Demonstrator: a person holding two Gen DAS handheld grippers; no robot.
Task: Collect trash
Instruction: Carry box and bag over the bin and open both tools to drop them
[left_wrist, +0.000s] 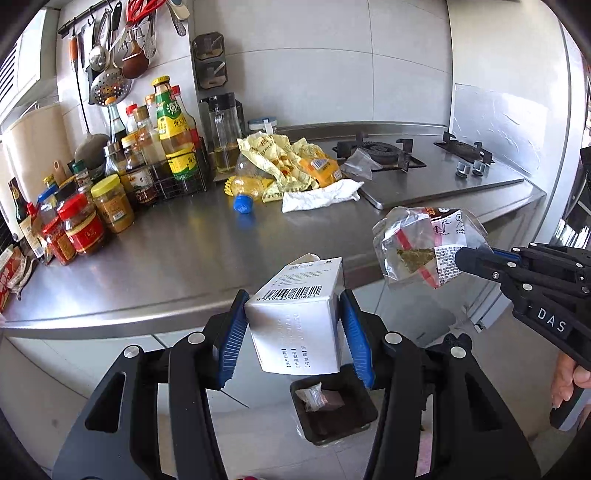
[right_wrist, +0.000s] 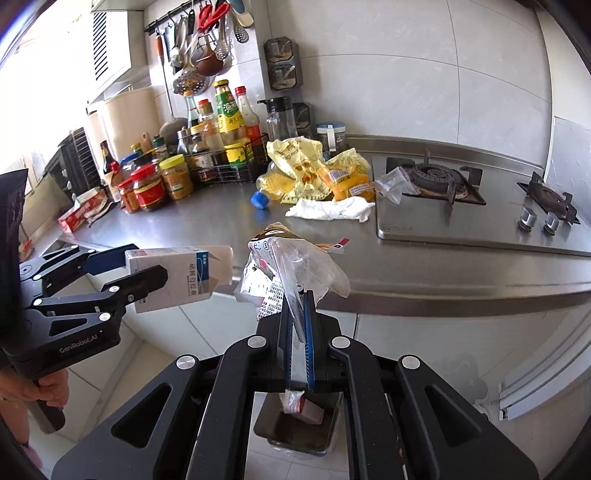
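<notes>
My left gripper (left_wrist: 293, 314) is shut on a white carton (left_wrist: 295, 314) with a barcode, held in the air in front of the steel counter; the same carton (right_wrist: 177, 277) shows at the left of the right wrist view. My right gripper (right_wrist: 300, 314) is shut on a crumpled clear plastic wrapper (right_wrist: 291, 266) with red and white print, seen also as the wrapper (left_wrist: 417, 247) at the right of the left wrist view. A black trash bin (left_wrist: 332, 410) stands on the floor below both grippers, with some scraps inside. More trash lies on the counter: yellow bags (left_wrist: 280, 155), a white tissue (left_wrist: 321, 194), an oil bottle (left_wrist: 247, 184).
Sauce bottles and jars (left_wrist: 110, 192) crowd the counter's left side. A gas hob (right_wrist: 443, 184) with a clear bag (right_wrist: 393, 182) on it fills the right. Utensils hang on the wall rail (left_wrist: 110, 44). A hand (left_wrist: 569, 380) grips the right tool's handle.
</notes>
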